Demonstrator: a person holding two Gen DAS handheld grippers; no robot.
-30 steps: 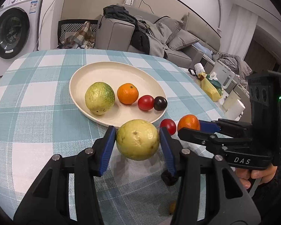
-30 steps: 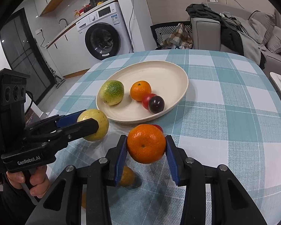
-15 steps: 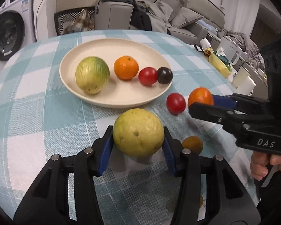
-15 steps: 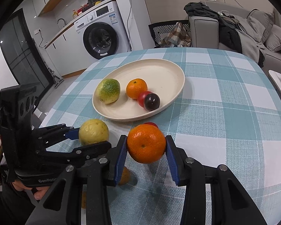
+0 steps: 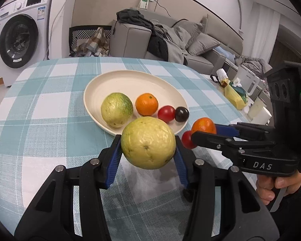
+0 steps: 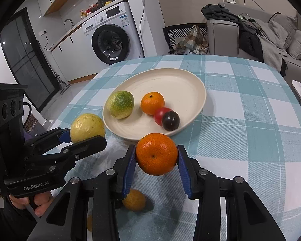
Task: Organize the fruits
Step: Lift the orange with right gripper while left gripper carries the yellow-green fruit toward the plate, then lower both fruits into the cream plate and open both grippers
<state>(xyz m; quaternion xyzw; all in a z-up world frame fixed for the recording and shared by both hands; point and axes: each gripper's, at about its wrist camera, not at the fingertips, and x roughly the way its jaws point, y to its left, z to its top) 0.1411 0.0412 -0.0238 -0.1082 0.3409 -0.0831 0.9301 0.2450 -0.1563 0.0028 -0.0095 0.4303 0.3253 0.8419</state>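
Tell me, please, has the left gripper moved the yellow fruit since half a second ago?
Yes. The left gripper has carried the yellow fruit up and closer to the plate rim.

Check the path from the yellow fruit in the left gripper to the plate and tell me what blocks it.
Nothing visible blocks it. The left gripper holds the yellow fruit above the tablecloth, just short of the plate rim. The green fruit lies just past that near rim; the plate's far half is bare.
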